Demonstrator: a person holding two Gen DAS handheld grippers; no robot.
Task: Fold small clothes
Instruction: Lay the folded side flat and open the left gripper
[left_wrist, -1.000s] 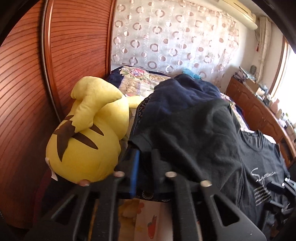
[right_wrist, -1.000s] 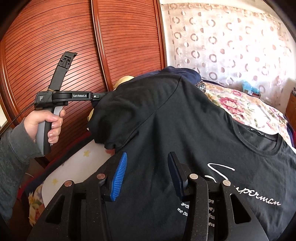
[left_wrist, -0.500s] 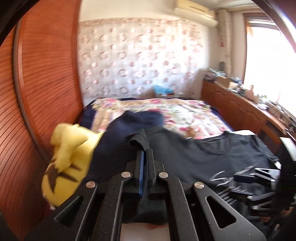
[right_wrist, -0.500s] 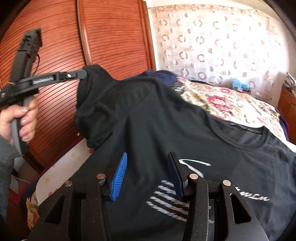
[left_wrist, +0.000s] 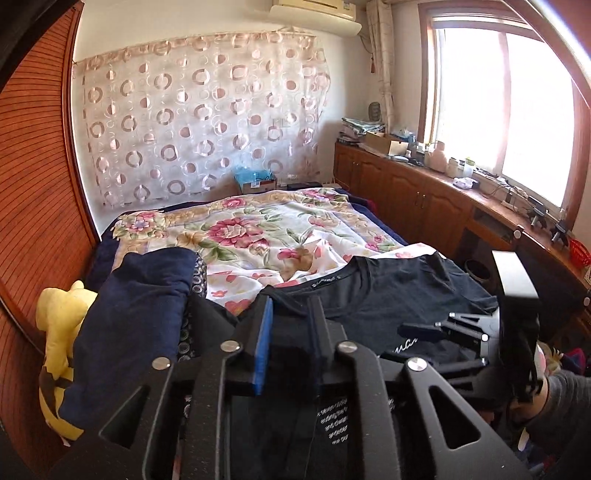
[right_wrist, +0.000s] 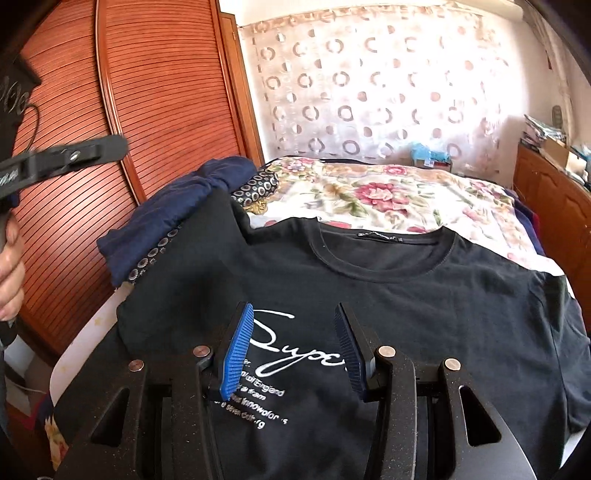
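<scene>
A black T-shirt (right_wrist: 443, 295) with white lettering lies front up on the bed, collar toward the far end; it also shows in the left wrist view (left_wrist: 388, 295). Its left sleeve is folded in onto the chest. My left gripper (left_wrist: 291, 306) hovers above the shirt's left side. Its jaws are opening and no cloth hangs from them. From the right wrist view it is a blurred black bar (right_wrist: 110, 147) held high at the left, clear of the shirt. My right gripper (right_wrist: 295, 350) stands open just over the lettering, empty, and also appears in the left wrist view (left_wrist: 424, 339).
A navy garment (right_wrist: 177, 214) is heaped at the shirt's left shoulder, with a yellow plush toy (left_wrist: 59, 332) beside it against the slatted wooden doors (right_wrist: 166, 92). A floral bedspread (left_wrist: 277, 229) covers the far half of the bed. Wooden cabinets (left_wrist: 424, 199) line the right wall.
My left gripper lifted the pinched sleeve, swung it over toward the shirt's middle and let it go; the sleeve now lies folded in. The right gripper drifted slightly over the lettering, still open.
</scene>
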